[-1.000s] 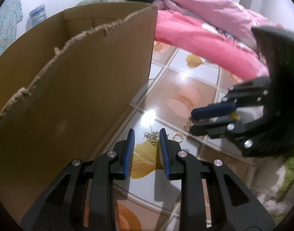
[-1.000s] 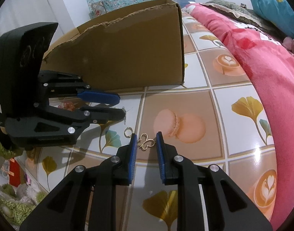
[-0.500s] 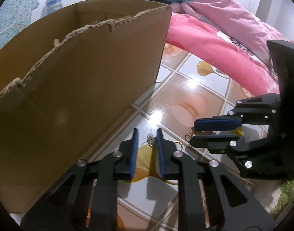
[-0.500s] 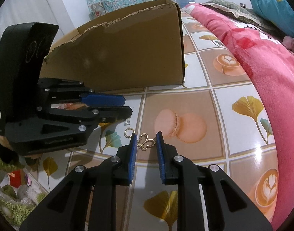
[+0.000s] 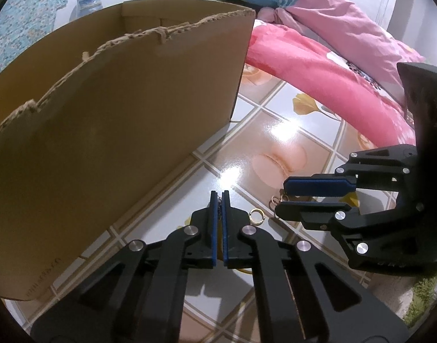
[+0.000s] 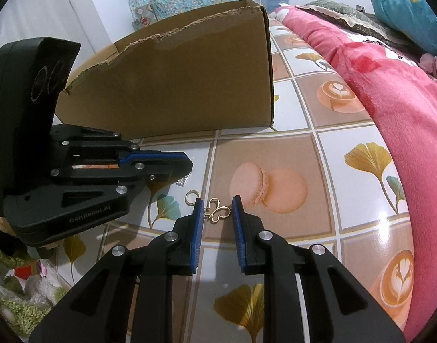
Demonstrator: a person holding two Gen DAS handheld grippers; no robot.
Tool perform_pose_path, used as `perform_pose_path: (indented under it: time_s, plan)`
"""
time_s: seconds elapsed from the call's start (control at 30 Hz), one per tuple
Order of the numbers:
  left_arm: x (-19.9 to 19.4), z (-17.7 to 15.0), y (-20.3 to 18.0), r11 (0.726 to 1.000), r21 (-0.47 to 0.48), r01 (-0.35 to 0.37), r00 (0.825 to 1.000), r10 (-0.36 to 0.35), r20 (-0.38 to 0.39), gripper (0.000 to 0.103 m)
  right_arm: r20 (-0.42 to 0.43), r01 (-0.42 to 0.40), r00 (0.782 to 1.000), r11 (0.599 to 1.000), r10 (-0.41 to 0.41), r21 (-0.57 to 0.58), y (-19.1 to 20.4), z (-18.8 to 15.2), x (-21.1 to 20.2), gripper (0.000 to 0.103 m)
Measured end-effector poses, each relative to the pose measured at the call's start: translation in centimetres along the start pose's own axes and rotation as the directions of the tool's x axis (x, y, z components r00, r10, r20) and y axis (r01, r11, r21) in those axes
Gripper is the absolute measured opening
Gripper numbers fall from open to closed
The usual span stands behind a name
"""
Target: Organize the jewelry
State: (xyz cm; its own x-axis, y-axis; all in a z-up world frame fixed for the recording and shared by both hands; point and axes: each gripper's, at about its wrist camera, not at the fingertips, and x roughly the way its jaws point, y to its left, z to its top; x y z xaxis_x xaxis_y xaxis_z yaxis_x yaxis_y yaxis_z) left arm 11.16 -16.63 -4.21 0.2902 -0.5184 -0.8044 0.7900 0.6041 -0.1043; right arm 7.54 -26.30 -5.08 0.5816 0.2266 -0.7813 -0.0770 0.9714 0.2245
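Chain piece: small silvery chain (image 5: 218,200), fine links, pinched at the tips of the L gripper (image 5: 218,197); pads pressed nearly together on it. A short end dangles below that gripper in the R wrist view (image 6: 182,181). Prob. gripped to carry toward the box.
Butterfly charm: thin gold wire bent into a butterfly outline (image 6: 217,211), flat on the tile, lying between the pads of the R gripper (image 6: 217,204). Jaws spread, pads just beside the wings, not yet clamping; looks lined up for a pinch.
Ring: small gold ring (image 6: 192,194), flat on the floor just left of the R gripper's left pad; also seen in the L view (image 5: 256,216), just beside the L gripper.
Fingers: black plastic, blue ribbed rubber pads (image 6: 197,228), likely for grip on tiny slick metal.
Box: brown corrugated cardboard box (image 5: 118,120), top edge torn ragged, open top, standing just behind the jewelry; likely the drop spot.
Floor: glossy tile (image 6: 304,148), macaron, latte and ginkgo-leaf prints, w/ glare.
Bedding: soft pink quilt (image 6: 390,91) along the right, teal pillow (image 6: 404,8) behind.
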Motion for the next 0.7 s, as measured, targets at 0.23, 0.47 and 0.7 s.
perform_pose_path:
  time_s: [0.23,0.47,0.7]
  plan:
    - [-2.5,-0.2,1.0,0.998,-0.057,0.024,0.998,-0.020,0.063,0.001,0.026,0.005,1.000,1.000,-0.005,-0.005,0.2,0.1,-1.1,0.020]
    - [-7.4,0.3,1.4,0.996,-0.087,0.022,0.986,-0.007,0.166,0.001,0.067,-0.013,0.998,1.000,0.014,-0.004,0.9,0.8,-2.8,0.020]
    - [-14.4,2.2,1.6,0.996,-0.090,0.022,0.944,0.009,0.330,0.001,0.202,-0.014,0.979,0.997,0.028,-0.074,2.5,4.7,-6.8,0.020]
